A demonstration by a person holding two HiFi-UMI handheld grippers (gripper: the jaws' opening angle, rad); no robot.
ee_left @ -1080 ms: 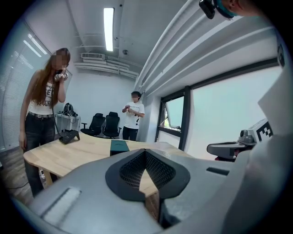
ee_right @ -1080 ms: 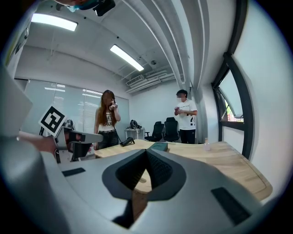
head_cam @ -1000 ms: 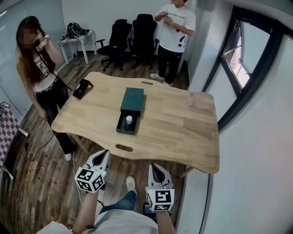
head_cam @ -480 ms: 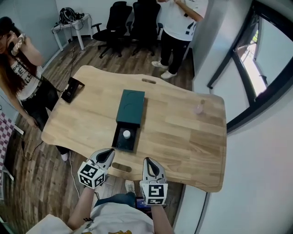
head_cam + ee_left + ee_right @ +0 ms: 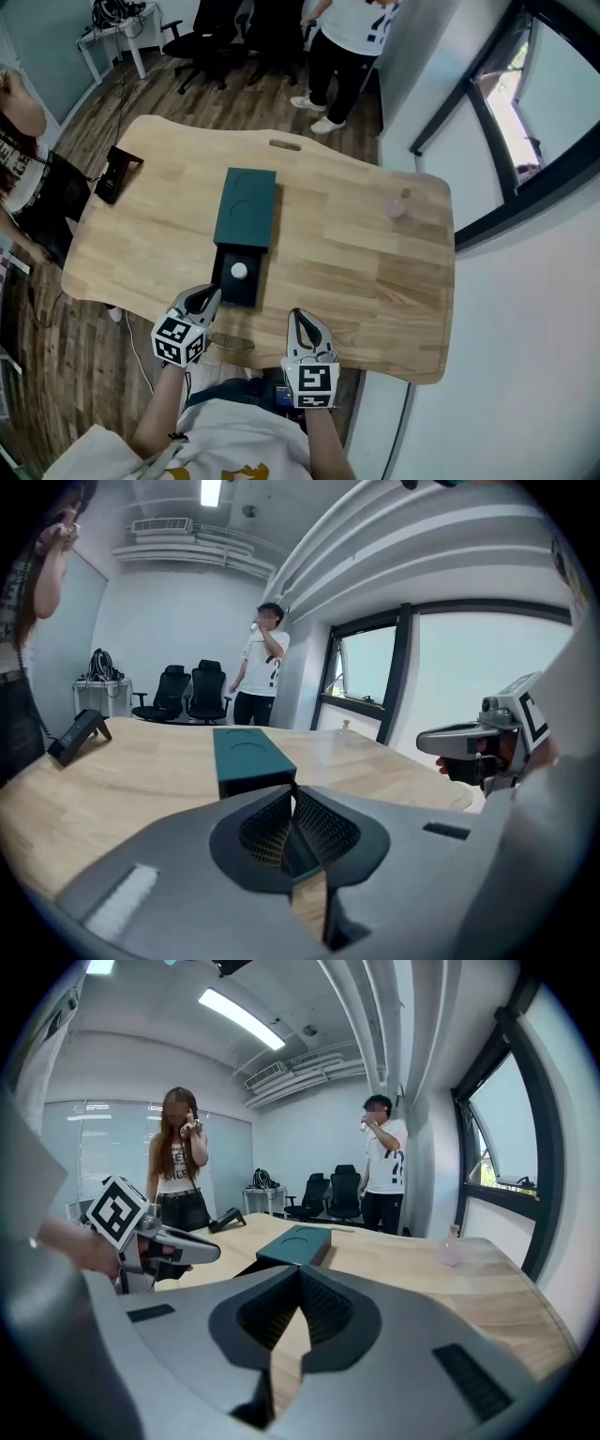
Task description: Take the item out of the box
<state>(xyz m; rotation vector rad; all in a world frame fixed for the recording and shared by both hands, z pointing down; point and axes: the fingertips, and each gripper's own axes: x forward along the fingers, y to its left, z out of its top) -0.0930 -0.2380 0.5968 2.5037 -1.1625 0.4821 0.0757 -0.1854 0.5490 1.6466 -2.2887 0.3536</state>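
Note:
A dark green box [image 5: 246, 204] lies along the middle of the wooden table [image 5: 356, 253]. Its drawer [image 5: 225, 292] is pulled out toward me, and a small white round item [image 5: 239, 272] sits in it. My left gripper [image 5: 212, 292] is shut and empty, its tips just left of the drawer's near end. My right gripper [image 5: 298, 316] is also shut and empty, over the table's near edge to the right of the drawer. In the left gripper view the box [image 5: 246, 758] lies straight beyond the closed jaws. The right gripper view has the box [image 5: 295, 1243] ahead, slightly left.
A small pink bottle [image 5: 396, 205] stands at the table's far right. A black device [image 5: 116, 172] sits at the far left corner. One person stands at the left edge [image 5: 23, 178], another beyond the table [image 5: 349, 37]. Office chairs [image 5: 220, 28] stand behind.
Both grippers have come forward and down from in front of the table to its near edge. The left one now sits beside the open drawer. The box has not moved.

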